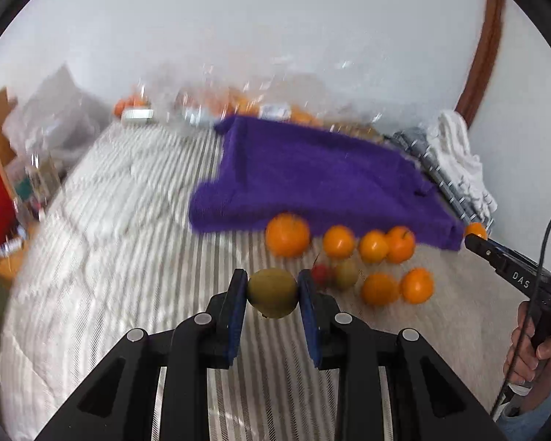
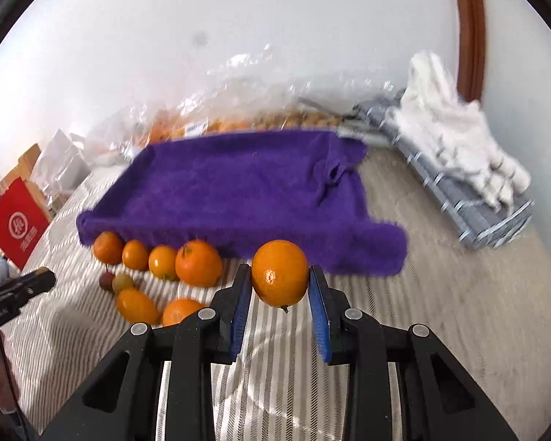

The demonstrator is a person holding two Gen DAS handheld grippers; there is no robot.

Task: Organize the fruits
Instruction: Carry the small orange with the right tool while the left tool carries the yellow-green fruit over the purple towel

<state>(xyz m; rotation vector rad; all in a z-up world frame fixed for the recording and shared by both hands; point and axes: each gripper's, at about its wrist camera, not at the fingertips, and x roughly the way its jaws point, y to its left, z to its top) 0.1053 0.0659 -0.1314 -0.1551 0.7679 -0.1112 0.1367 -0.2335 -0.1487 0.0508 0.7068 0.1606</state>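
**Operator:** Fruit is sitting in both grippers right now. I'm holding a green-brown fruit [image 1: 272, 293] in the left gripper [image 1: 272, 294], pads pressing on its two sides, and I'm clamping an orange [image 2: 280, 273] in the right gripper [image 2: 280, 283], clear of the striped bedcover [image 1: 128, 220].

**Spotter:** What is worrying you?

**Operator:** Both fruits are round and I'm pinching them near the pad tips. If I'm swinging too fast, either one is likely slipping out and rolling away across the bedcover. The blur in both views is telling me I'm not moving gently.

**Spotter:** And the rest of the fruit?

**Operator:** A row of four oranges [image 2: 198, 262] is lying against the near edge of the purple towel [image 2: 238, 194], with two more oranges [image 2: 136, 305] in front and a small red fruit [image 2: 106, 280] touching a small green one [image 2: 123, 282] between them. Dropping my orange there is probably knocking the row apart.

**Spotter:** Any trouble between the two grippers?

**Operator:** Possibly. They are working close beside each other, so crossing paths is risking a bump that loosens a grip.
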